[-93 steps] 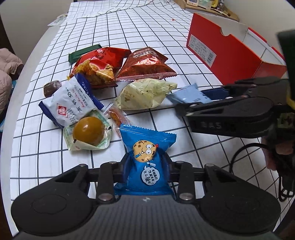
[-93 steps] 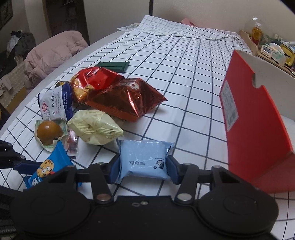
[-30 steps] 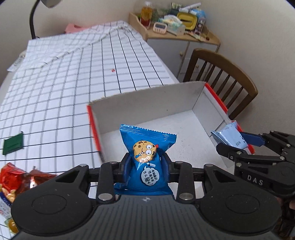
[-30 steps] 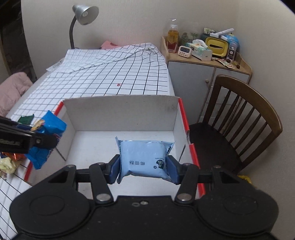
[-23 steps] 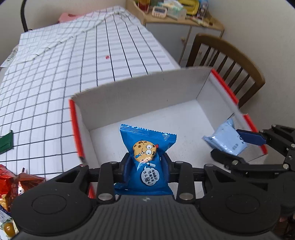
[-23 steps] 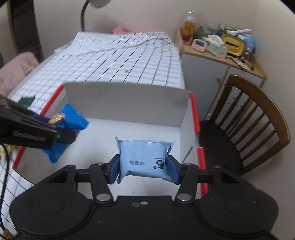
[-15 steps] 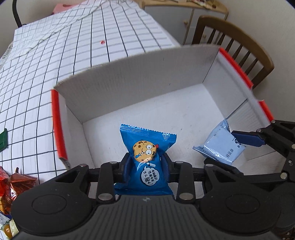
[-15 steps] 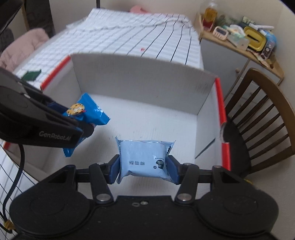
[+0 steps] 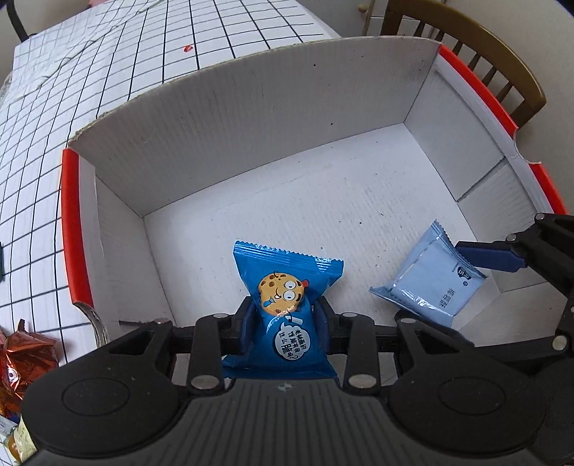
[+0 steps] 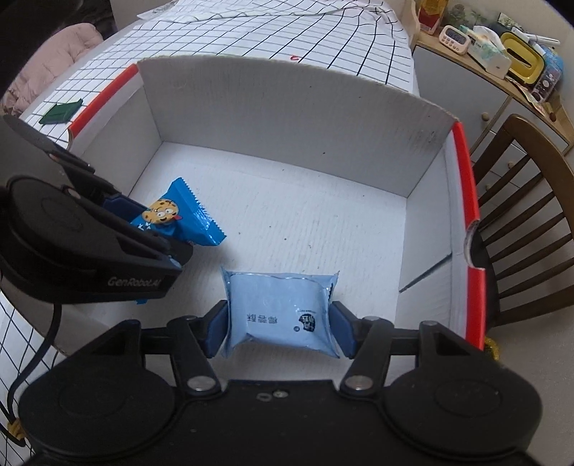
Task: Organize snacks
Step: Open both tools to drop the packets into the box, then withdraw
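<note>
From the left wrist, the left gripper (image 9: 283,315) is seen pointed down into the red-edged cardboard box (image 9: 251,118); its jaws are closed on the dark blue cookie packet (image 9: 285,304), which is pinched at its middle and held above the white box floor; to the right, the right gripper (image 9: 502,272) is seen with the pale blue packet (image 9: 430,279) tilted between its jaws, low over the floor near the box's right wall; the checked tablecloth (image 9: 107,64) is spread over the table beyond the box, and a red foil snack bag (image 9: 25,355) lies outside the box at the lower left.

From the right wrist, the pale blue packet (image 10: 280,315) is seen between the blue pads of the right gripper (image 10: 280,322); the jaws are opening, and whether the pads touch the wrapper cannot be told for certain; the cookie packet (image 10: 179,218) is gripped by the left gripper (image 10: 161,233) over the box's left half; a wooden chair (image 10: 531,200) stands beside the box's right wall (image 10: 462,172); a green wrapper (image 10: 61,111) lies on the tablecloth (image 10: 287,32) left of the box.
</note>
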{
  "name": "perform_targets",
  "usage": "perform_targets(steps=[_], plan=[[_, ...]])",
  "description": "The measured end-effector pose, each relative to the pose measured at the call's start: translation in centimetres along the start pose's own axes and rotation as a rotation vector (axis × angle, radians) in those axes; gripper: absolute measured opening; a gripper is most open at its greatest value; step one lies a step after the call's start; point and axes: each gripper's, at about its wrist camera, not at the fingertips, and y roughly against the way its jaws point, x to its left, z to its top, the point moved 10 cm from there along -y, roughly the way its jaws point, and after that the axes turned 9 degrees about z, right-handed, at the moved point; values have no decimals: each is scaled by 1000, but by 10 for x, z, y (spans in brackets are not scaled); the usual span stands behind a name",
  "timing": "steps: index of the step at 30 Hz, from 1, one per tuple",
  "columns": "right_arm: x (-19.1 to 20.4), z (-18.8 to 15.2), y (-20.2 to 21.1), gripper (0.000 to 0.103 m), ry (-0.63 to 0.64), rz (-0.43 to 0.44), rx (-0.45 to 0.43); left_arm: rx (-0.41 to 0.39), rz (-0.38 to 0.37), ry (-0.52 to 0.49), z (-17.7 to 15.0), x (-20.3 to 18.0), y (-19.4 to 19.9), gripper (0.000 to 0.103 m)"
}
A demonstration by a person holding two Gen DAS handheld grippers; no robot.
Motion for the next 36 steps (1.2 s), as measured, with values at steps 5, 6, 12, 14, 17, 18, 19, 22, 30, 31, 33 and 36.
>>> perform_targets(steps=[5,6,12,14,17,18,19,22,30,31,33,36], plan=[[-3,2,-2,67,-6,-12,-3,4,-16,15,1,-1,0,47],[-3,2,-2,67,-9,-10,-6,-1,-21,21,1,-1,2,50],[-4,-1,10,75,-27,2,-50,-29,-40,34,-2,1,15,54],[-5,-1,15,79,-36,2,-66,-42,-45,41,-5,2,21,54],[-4,-1,25,82,-46,14,-92,-66,-53,59,-6,7,32,54],[-4,-2,30,83,-48,17,-101,-77,-59,64,-8,9,38,54],[-3,-2,34,83,-50,21,-110,-88,-59,70,-8,11,43,54],[-1,-3,49,85,-58,38,-146,-125,-64,81,-12,17,59,54],[17,0,85,90,-66,81,-243,-219,-63,118,-20,31,98,54],[19,1,91,90,-66,86,-257,-230,-65,123,-22,32,103,54],[23,1,99,91,-68,93,-285,-255,-65,132,-26,37,113,54],[30,3,113,94,-87,107,-329,-297,-62,137,-31,43,128,54]])
